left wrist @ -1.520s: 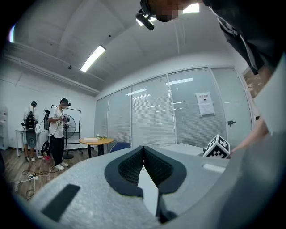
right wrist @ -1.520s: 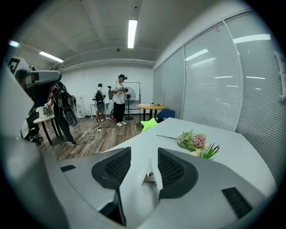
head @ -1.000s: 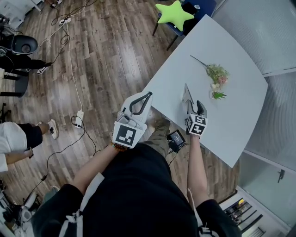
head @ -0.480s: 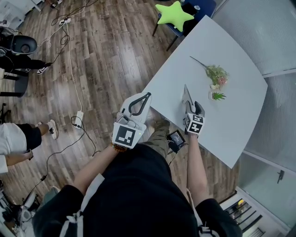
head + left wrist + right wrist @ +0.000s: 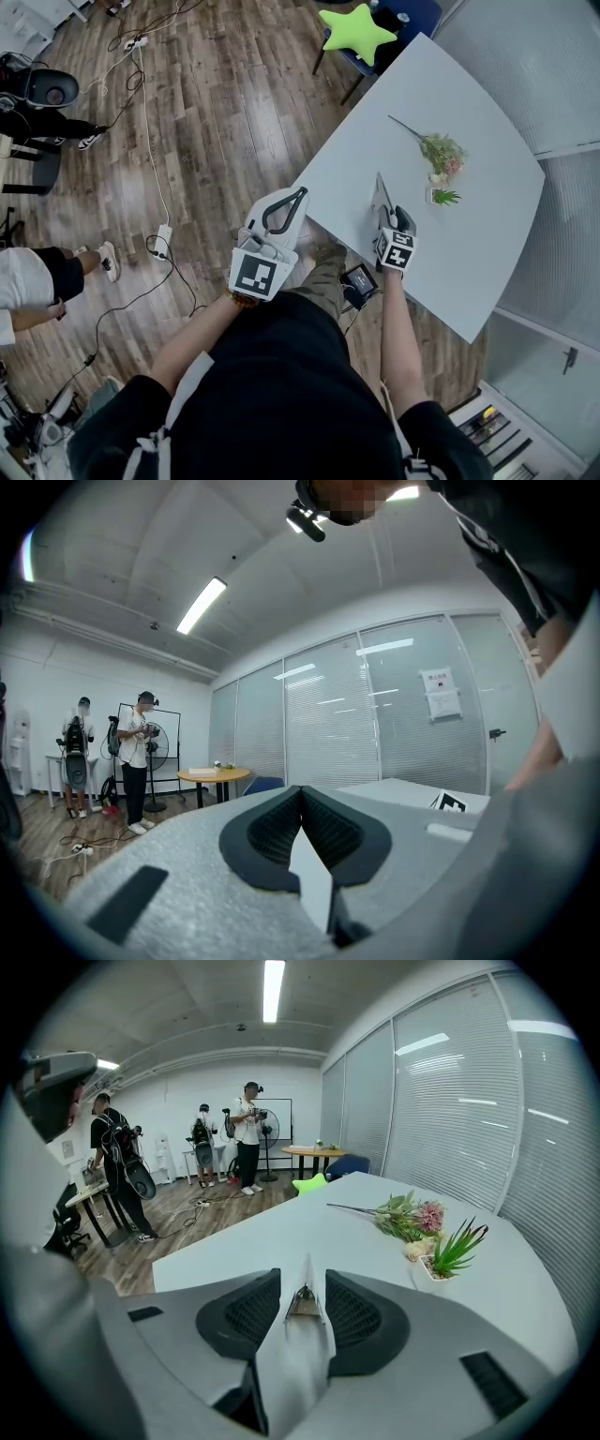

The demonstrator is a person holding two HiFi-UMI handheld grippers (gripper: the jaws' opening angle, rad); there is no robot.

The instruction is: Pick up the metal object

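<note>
The metal object is a thin, pointed grey strip lying on the white table near its front edge. My right gripper straddles its near end. In the right gripper view the metal object runs up between the two black pads; the jaws are closing around it and a sliver of gap still shows on the left side. My left gripper hangs off the table over the wooden floor, shut and empty; in the left gripper view its pads meet at the tip.
A sprig of artificial flowers and a small potted plant lie just beyond the metal object. A green star cushion rests on a blue chair at the table's far end. Cables cross the floor; people stand at the left.
My right gripper has edged slightly forward along the metal object, and its jaws stand closer around it. The left gripper has held still.
</note>
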